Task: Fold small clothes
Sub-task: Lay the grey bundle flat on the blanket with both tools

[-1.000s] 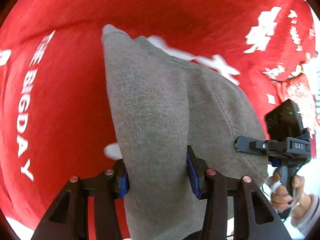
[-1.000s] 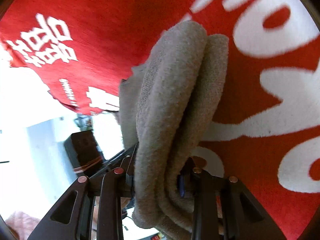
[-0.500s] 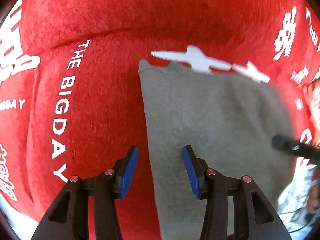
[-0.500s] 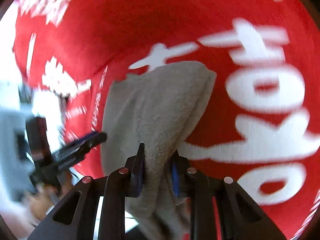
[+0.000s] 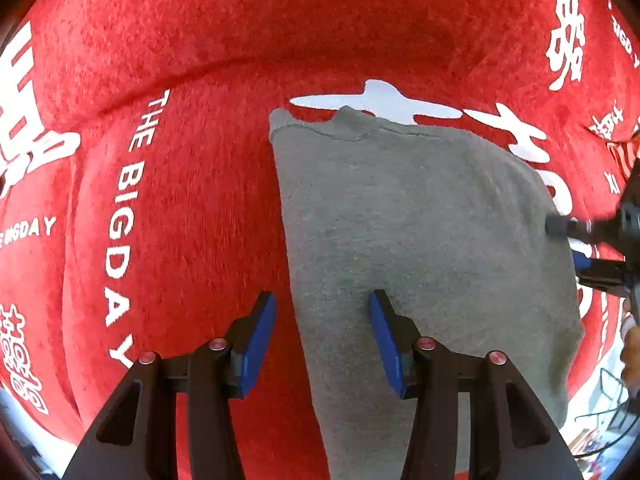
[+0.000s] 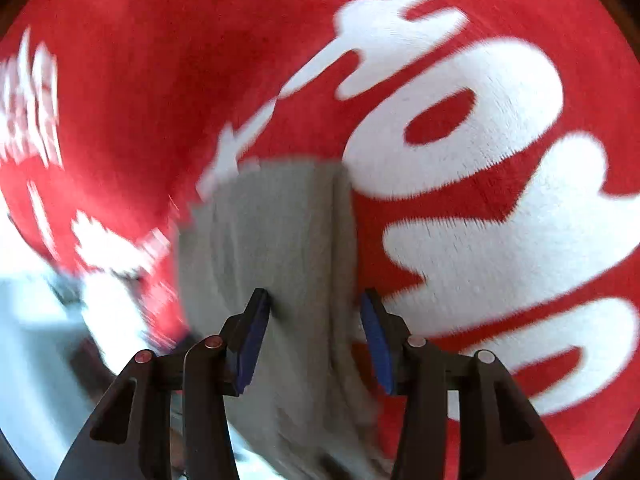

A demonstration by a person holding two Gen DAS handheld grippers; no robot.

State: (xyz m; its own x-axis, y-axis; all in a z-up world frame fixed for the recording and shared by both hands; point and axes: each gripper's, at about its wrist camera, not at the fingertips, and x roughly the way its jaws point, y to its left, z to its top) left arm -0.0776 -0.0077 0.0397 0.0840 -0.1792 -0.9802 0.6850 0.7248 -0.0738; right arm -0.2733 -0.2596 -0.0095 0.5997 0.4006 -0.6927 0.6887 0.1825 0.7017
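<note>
Grey folded garment (image 5: 420, 240) lying flat on a red blanket with white lettering (image 5: 180, 220), left gripper (image 5: 322, 336) jaws parted, straddling its left edge without pinching, right gripper (image 6: 316, 336) jaws apart over its right fold, not pressing it, view blurred.

Grey garment (image 5: 420, 240): soft knit cloth, matt, fine fuzzy nap, stitched hem along the far edge. Red cloth (image 5: 200, 40) beneath it: plush, short pile, matt, with white printed lettering. Left gripper (image 5: 322, 336): fingers (image 5: 260, 332) of matt black plastic, pads smooth blue, small shiny reddish metal screw heads. Right gripper (image 6: 316, 336): same make; view blurred.
</note>
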